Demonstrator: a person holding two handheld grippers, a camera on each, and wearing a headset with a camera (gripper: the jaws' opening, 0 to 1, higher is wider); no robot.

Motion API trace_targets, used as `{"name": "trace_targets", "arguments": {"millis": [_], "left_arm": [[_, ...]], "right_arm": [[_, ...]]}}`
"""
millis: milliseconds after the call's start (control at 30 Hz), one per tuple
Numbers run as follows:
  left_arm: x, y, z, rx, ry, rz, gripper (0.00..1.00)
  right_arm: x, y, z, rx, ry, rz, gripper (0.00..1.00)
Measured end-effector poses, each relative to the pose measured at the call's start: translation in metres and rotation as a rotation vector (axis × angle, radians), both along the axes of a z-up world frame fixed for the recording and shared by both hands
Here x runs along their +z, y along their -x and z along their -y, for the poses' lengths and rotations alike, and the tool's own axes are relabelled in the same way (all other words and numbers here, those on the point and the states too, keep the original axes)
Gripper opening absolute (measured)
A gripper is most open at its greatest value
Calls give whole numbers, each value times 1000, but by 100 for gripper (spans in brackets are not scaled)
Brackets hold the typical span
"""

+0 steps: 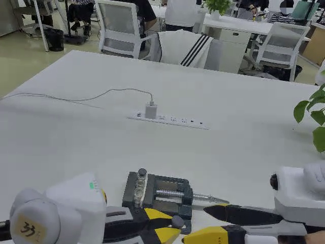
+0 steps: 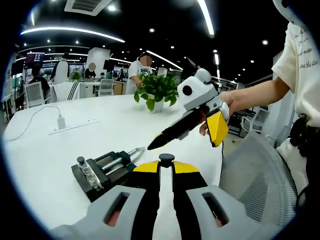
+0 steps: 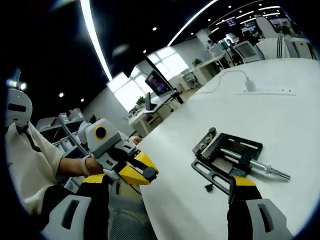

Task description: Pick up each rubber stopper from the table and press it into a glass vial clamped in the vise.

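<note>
The rubber stopper (image 2: 166, 158) of this step is off the bench, pinched at the tips of the left gripper (image 2: 166, 166), whose jaws are closed on it. It hangs in the air on the near side of the vise (image 1: 165, 195), apart from it and not yet over the glass.

The glass vials (image 1: 137, 192) stand upright in a short row between the vise's plates. The one at the far end of the row carries a dark stopper (image 1: 142, 173). The others look open, though their mouths are too small to read with certainty.

In the right gripper view a small dark piece (image 3: 209, 188) lies on the bench (image 1: 76, 127) just beside the vise's base. It may be another stopper, but that cannot be told for sure.

The right gripper (image 2: 184, 145) is held near the vise's screw end with its jaws spread wide and nothing between them.

As a judgement, the task is early: one vial seems plugged, one stopper is in hand awaiting pressing, and the remaining vials are left to do.

Further out on the bench lie a power strip (image 1: 170, 120) with a charger (image 1: 151, 110) plugged in and its cable (image 1: 76, 99) trailing away, well apart from the work.
</note>
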State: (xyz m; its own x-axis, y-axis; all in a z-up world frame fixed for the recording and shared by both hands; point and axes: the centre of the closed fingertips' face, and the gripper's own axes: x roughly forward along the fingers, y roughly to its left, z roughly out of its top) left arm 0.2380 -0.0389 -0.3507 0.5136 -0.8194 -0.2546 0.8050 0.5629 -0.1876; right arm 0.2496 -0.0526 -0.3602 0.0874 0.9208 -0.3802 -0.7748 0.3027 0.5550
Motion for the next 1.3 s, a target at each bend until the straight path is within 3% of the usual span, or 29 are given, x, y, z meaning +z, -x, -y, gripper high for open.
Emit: {"name": "trace_targets", "arguments": {"millis": [100, 267, 667, 767, 833, 1033, 1167, 1300], "left_arm": [[-2, 2, 1, -13, -16, 0, 5], [-6, 3, 1, -30, -37, -3, 5], [-12, 8, 5, -73, -78, -8, 5], [-15, 10, 6, -87, -94, -7, 5], [-16, 10, 8, -95, -101, -7, 5], [-18, 14, 12, -119, -115, -6, 5], [-21, 17, 14, -135, -129, -10, 5], [-23, 19, 15, -143, -134, -14, 5]], "right_arm": [[4, 2, -2, 74, 62, 89, 98], [12, 5, -7, 167, 108, 168, 91], [19, 14, -11, 317, 181, 257, 70], [18, 21, -13, 400, 205, 315, 62], [18, 27, -14, 421, 202, 287, 57], [10, 39, -13, 547, 268, 334, 36], [6, 39, -12, 580, 310, 346, 24], [-1, 39, -9, 628, 365, 366, 20]]}}
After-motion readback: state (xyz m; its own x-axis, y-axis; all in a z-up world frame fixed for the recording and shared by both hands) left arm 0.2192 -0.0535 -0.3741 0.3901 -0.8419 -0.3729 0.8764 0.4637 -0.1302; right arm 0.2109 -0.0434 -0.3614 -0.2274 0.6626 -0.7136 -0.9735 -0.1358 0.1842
